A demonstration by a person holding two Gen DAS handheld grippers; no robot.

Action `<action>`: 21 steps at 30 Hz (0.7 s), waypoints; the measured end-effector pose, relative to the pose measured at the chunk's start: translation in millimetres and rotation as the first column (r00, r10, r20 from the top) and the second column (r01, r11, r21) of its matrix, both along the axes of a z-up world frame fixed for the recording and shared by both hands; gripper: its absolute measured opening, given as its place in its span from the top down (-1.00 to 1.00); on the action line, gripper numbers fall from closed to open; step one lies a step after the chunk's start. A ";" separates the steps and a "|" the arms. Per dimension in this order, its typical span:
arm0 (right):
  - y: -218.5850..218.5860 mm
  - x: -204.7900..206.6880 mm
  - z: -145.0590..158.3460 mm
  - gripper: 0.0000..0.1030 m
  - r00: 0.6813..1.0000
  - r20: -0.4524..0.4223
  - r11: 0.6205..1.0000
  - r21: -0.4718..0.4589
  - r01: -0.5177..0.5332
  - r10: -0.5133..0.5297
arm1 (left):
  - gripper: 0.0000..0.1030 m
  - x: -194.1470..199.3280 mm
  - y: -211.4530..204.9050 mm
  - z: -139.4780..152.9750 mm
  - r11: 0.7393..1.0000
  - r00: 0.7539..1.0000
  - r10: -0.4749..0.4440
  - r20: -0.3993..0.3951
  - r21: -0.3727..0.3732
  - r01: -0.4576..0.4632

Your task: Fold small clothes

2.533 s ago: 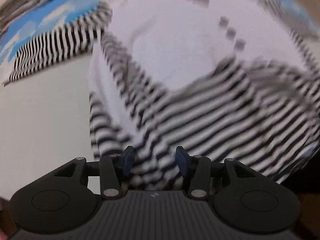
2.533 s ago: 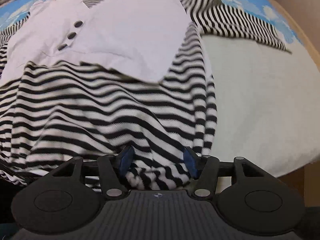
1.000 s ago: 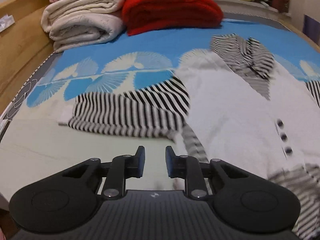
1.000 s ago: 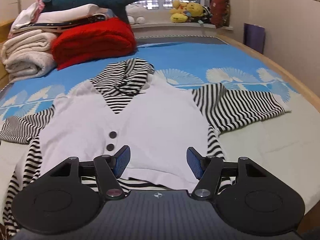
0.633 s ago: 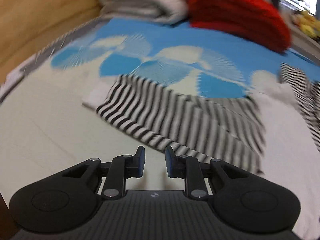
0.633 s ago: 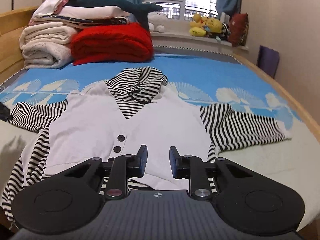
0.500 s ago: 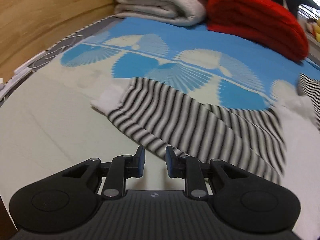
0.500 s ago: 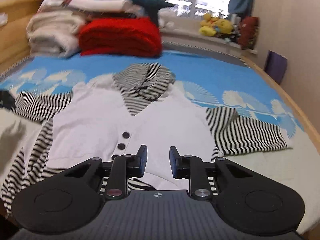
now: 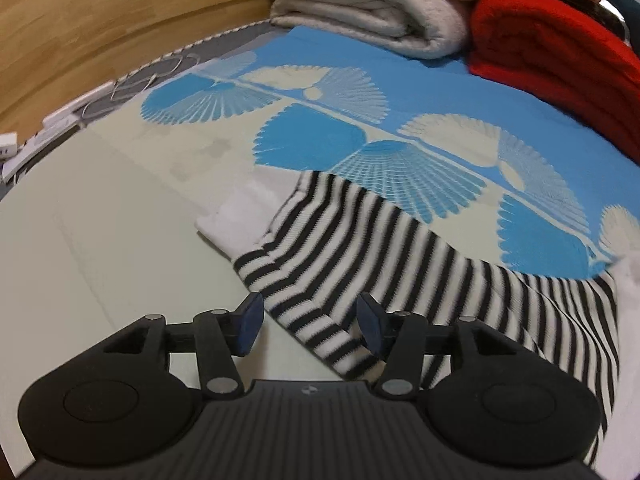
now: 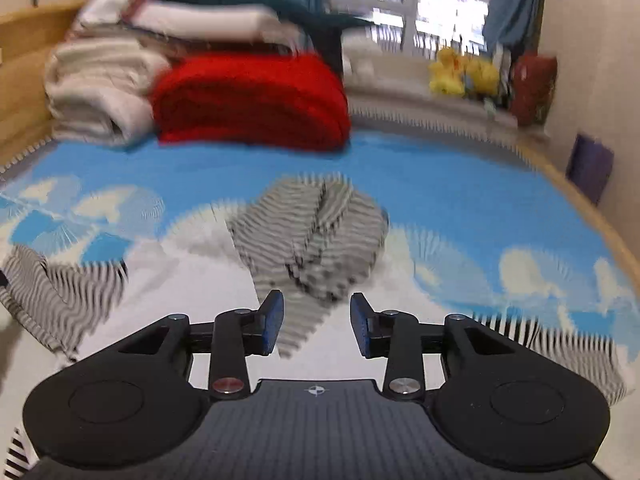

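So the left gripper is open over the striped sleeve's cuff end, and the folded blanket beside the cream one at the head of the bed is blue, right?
Not quite: the folded blanket beside the cream one is red, as the left wrist view shows. The rest holds: the left gripper, jaws opening, sits over the striped sleeve near its cuff, not pressing on it.

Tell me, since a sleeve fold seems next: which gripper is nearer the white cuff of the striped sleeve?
Left. The left gripper hangs over that striped sleeve just short of the white cuff, jaws opening. The right gripper is over the collar.
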State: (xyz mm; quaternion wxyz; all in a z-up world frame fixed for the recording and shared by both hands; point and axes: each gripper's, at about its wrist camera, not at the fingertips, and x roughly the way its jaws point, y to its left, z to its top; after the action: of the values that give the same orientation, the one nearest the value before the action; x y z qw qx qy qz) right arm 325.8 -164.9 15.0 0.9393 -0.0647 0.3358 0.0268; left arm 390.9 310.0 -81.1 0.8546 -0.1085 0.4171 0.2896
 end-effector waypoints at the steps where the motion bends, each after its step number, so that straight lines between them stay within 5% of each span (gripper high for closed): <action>1: 0.1 7.2 -6.0 0.26 0.999 -0.051 1.000 0.000 0.006 -0.006 | -0.14 1.0 6.2 -2.0 1.000 1.000 0.023 -0.003 -0.015 -0.023; 5: -11.3 28.3 -11.3 0.25 0.992 -0.124 0.993 0.116 -0.013 0.027 | -0.11 2.5 38.3 -17.3 0.976 0.986 0.161 -0.041 -0.145 -0.165; 6: -14.7 30.9 -12.1 0.25 0.993 -0.115 0.994 0.105 -0.013 0.025 | 0.01 1.5 44.6 -21.5 0.961 0.980 0.196 -0.045 -0.192 -0.201; 9: -34.6 40.8 -20.8 0.25 0.990 -0.133 0.997 0.065 0.050 -0.041 | 0.99 6.2 42.5 -18.3 0.958 0.976 0.213 -0.043 -0.189 -0.217; 12: -63.3 45.3 -29.1 0.26 0.971 -0.201 0.980 0.127 0.155 -0.128 | 1.00 12.7 19.2 1.6 0.972 0.978 0.208 -0.010 -0.106 -0.208; 17: -91.7 35.2 -22.4 0.26 0.963 -0.192 0.963 0.157 0.221 -0.190 | 1.00 18.4 -74.2 73.1 1.000 0.986 0.027 0.166 -0.013 -0.025; 19: -101.2 29.4 -18.6 0.26 0.960 -0.184 0.956 0.167 0.241 -0.210 | 1.00 13.4 -126.1 103.7 0.994 0.964 -0.094 0.250 -0.023 0.102; 21: -110.7 25.3 -17.4 0.26 0.953 -0.184 0.946 0.175 0.271 -0.239 | 1.00 6.7 -188.5 124.6 0.952 0.910 -0.273 0.313 -0.049 0.302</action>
State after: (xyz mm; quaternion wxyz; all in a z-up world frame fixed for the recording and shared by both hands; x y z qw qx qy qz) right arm 351.1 -275.6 -2.4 0.9065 0.0759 0.4115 -0.0570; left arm 397.6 121.5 43.5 0.9354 -0.1301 0.3060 0.1200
